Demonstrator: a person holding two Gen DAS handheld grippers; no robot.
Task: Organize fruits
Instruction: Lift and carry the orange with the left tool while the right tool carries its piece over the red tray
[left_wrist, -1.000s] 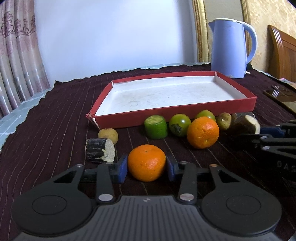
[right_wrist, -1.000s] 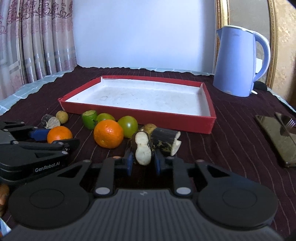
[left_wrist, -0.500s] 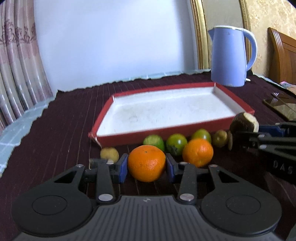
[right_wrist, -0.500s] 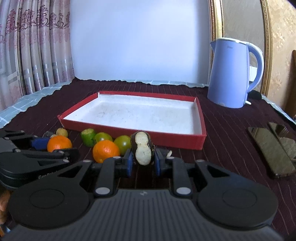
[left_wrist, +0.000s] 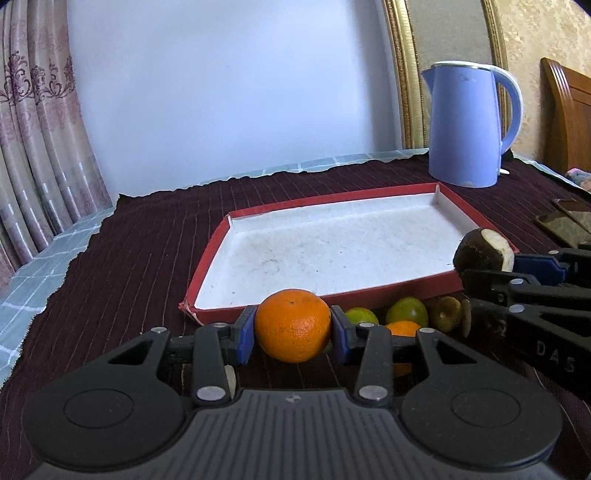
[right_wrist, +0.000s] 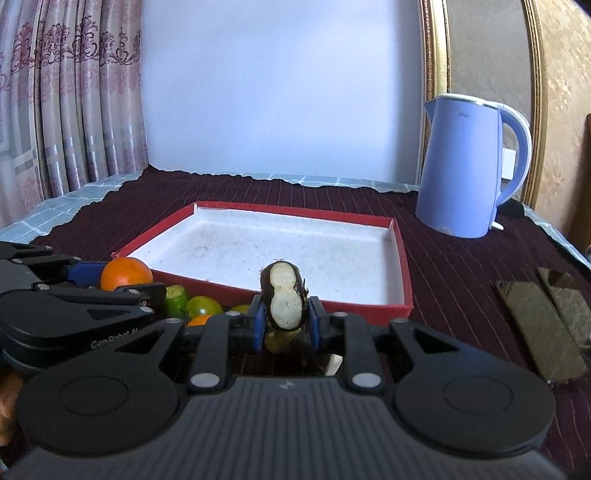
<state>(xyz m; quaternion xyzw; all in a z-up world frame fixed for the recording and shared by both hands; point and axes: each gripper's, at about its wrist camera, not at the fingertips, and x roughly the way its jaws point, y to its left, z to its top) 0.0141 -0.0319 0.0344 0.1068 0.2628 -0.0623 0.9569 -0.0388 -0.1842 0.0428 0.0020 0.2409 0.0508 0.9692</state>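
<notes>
My left gripper (left_wrist: 293, 332) is shut on an orange (left_wrist: 292, 325) and holds it above the table, just in front of the red tray (left_wrist: 373, 293). My right gripper (right_wrist: 284, 325) is shut on a dark-skinned fruit piece with a white cut face (right_wrist: 283, 301), also lifted near the tray's front edge (right_wrist: 332, 306). That piece shows in the left wrist view (left_wrist: 484, 253) too. The tray's white floor is bare. Below the grippers lie green fruits (left_wrist: 406, 312), a second orange (left_wrist: 404, 328) and a small brown fruit (left_wrist: 447, 313).
A blue electric kettle (left_wrist: 469, 125) stands behind the tray at the right. Two dark phones (right_wrist: 539, 321) lie on the maroon tablecloth to the right. Curtains hang at the left. A wooden chair (left_wrist: 569, 118) stands at the far right.
Both grippers have risen from the table with their fruits and moved forward toward the tray's front edge. The other fruits stay on the cloth.
</notes>
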